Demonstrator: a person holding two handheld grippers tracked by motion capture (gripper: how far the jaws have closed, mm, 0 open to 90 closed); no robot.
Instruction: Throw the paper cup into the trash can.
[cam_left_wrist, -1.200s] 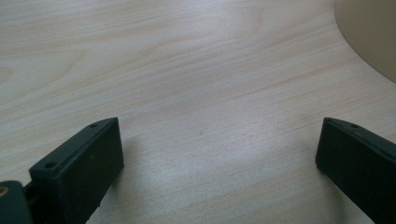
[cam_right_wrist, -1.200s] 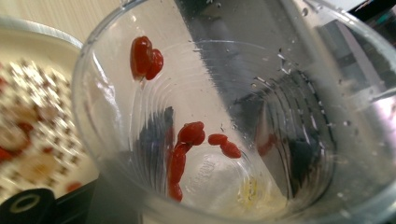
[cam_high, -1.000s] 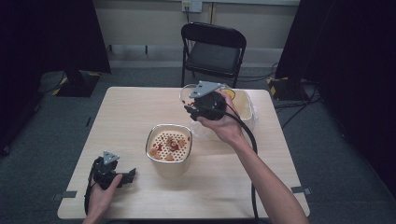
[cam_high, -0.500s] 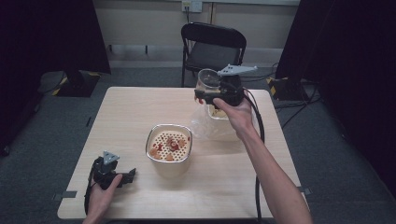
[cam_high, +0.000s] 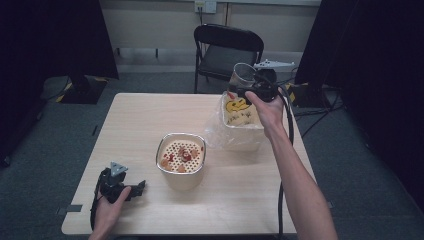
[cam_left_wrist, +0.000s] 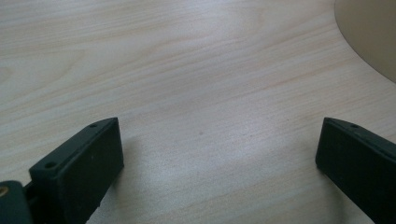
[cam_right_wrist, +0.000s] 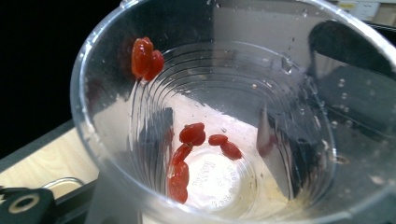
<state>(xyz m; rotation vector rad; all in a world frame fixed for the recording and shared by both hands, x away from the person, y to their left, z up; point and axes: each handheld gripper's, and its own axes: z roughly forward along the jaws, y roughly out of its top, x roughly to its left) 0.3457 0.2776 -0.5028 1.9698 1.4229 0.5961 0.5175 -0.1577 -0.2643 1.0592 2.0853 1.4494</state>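
Dark curtains flanked the room, with a black folding chair (cam_high: 227, 52) behind the light wood surface (cam_high: 140, 125).

High view: right hand-held gripper (cam_high: 250, 90) was up over the far right part of the surface, jaws pressed onto a clear plastic cup (cam_high: 241, 76), tipped on its side. Directly below it sat a white container (cam_high: 240, 122) lined with a clear plastic bag with a yellow print. A cream bowl with a perforated strainer insert (cam_high: 181, 159) stood mid-surface, red and orange bits lying on the insert. Left hand-held gripper (cam_high: 125, 187) rested at the near left corner of the surface, well apart from the bowl, pointing toward it.

Left gripper view: left hand-held gripper (cam_left_wrist: 219, 154) had both black jaws spread wide, nothing between them but bare wood grain. Curved edge of the bowl (cam_left_wrist: 373, 32) was at the top right corner.

Right gripper view: looked straight into the mouth of the clear plastic cup (cam_right_wrist: 233, 196), held close to the lens. Wet red berries (cam_right_wrist: 187, 154) stuck to the inside wall and near the base, two more (cam_right_wrist: 144, 56) stuck high up near the rim. Water droplets on the wall. A patch of wood surface (cam_right_wrist: 56, 158) was visible lower left. Its own jaws were largely masked by the cup; grip was clear from the high view.
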